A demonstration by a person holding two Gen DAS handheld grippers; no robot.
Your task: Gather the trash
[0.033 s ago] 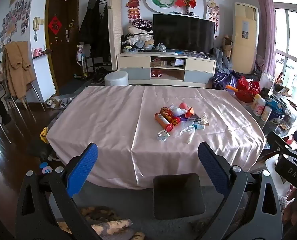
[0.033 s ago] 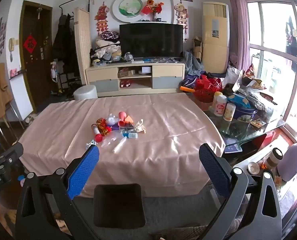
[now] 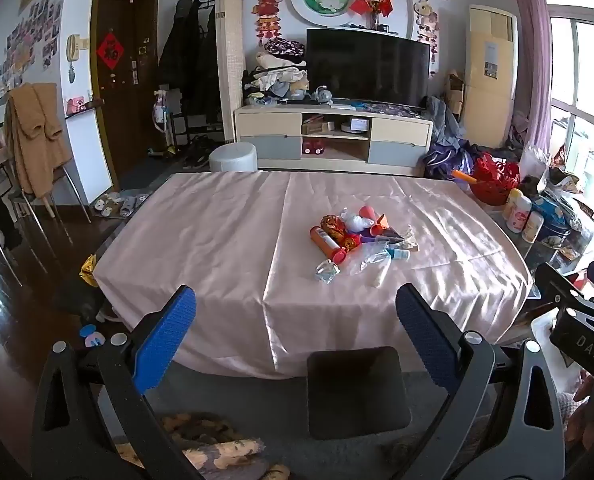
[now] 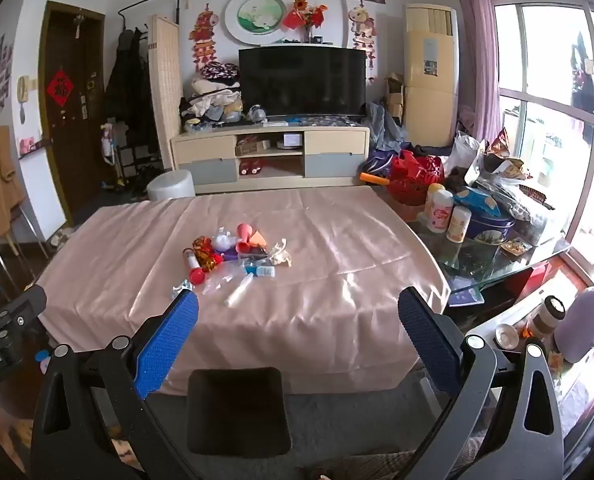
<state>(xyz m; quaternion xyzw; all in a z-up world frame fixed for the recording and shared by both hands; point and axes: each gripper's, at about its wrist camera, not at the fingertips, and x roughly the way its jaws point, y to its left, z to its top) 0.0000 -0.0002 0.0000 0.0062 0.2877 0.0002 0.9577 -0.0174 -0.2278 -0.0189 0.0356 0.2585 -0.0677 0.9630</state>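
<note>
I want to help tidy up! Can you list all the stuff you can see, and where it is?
Trash pile: one heap, mixed colours, middle of table.
Orange tube: one, red cap, left edge of pile.
Tablecloth: one, pink, covering table.
TV: one, black, on cabinet.
Stool: one, white, behind table.
Red basket: one, right of table.
Purple bottle: one, far right.
Left gripper: blue pads, open, empty.
Right gripper: blue pads, open, empty.

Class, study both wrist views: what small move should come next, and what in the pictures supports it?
Probably advance the right gripper toward the trash pile on the pink tablecloth. Both grippers are open and empty, short of the table's near edge; the left gripper is no closer.
</note>
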